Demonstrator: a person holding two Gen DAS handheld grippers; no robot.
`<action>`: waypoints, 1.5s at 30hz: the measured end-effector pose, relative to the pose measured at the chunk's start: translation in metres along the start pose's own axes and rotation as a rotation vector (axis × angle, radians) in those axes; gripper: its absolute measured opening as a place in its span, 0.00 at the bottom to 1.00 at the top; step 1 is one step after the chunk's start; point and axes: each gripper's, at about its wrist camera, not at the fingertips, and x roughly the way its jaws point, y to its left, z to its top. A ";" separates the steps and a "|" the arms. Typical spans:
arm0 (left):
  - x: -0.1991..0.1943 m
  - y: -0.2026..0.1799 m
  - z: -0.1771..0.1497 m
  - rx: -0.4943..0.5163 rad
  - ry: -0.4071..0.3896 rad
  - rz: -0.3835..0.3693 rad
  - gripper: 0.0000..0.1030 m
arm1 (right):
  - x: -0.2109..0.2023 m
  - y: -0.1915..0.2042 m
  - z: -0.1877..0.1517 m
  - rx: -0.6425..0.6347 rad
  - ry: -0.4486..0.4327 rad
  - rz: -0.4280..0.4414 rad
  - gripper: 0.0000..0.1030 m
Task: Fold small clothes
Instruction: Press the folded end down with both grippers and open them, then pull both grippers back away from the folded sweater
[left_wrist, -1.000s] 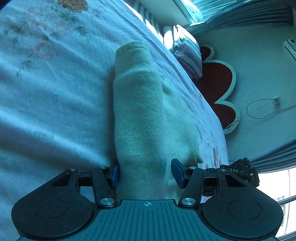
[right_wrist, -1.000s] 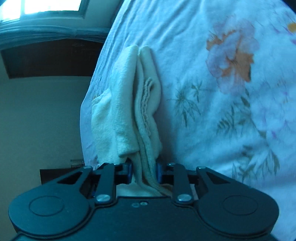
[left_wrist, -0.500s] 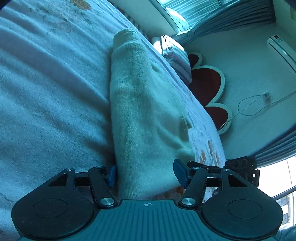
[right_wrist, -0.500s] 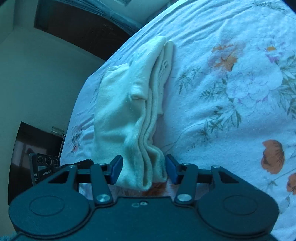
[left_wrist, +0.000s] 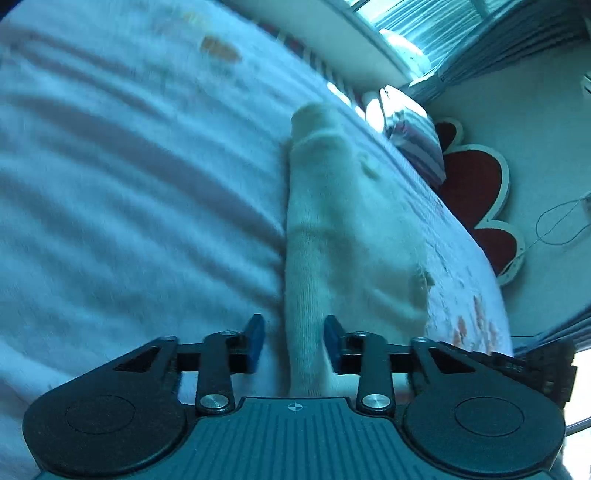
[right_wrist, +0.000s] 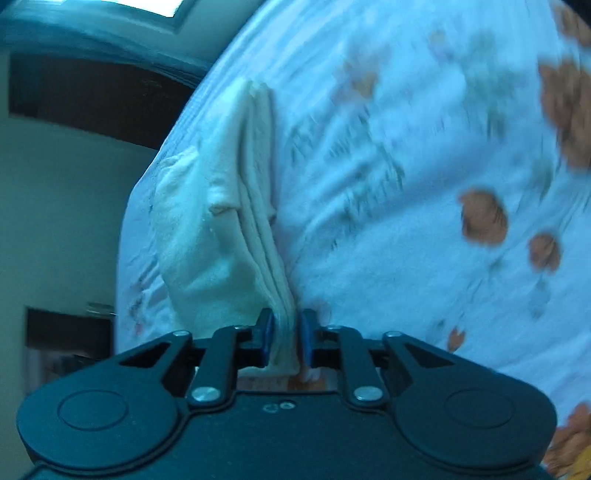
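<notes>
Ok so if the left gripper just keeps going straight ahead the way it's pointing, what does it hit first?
The left gripper is open, with the folded cream garment running forward between its fingers. Going straight, it would slide further along that garment, probably pressing it into the floral bedspread; depth is unclear.

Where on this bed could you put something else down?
Free: the wide bedspread left of the garment in the left view, and the flowered stretch to its right in the right view. Crowded: near the pillow and the bed edge.
</notes>
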 end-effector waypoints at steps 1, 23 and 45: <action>-0.003 -0.012 0.006 0.057 -0.063 0.026 0.53 | -0.007 0.013 -0.001 -0.095 -0.048 -0.043 0.31; 0.088 -0.033 0.077 0.210 -0.130 0.173 0.71 | 0.073 0.072 0.065 -0.527 -0.158 -0.206 0.17; -0.038 -0.095 -0.045 0.323 -0.318 0.349 1.00 | -0.029 0.082 -0.021 -0.530 -0.275 -0.210 0.53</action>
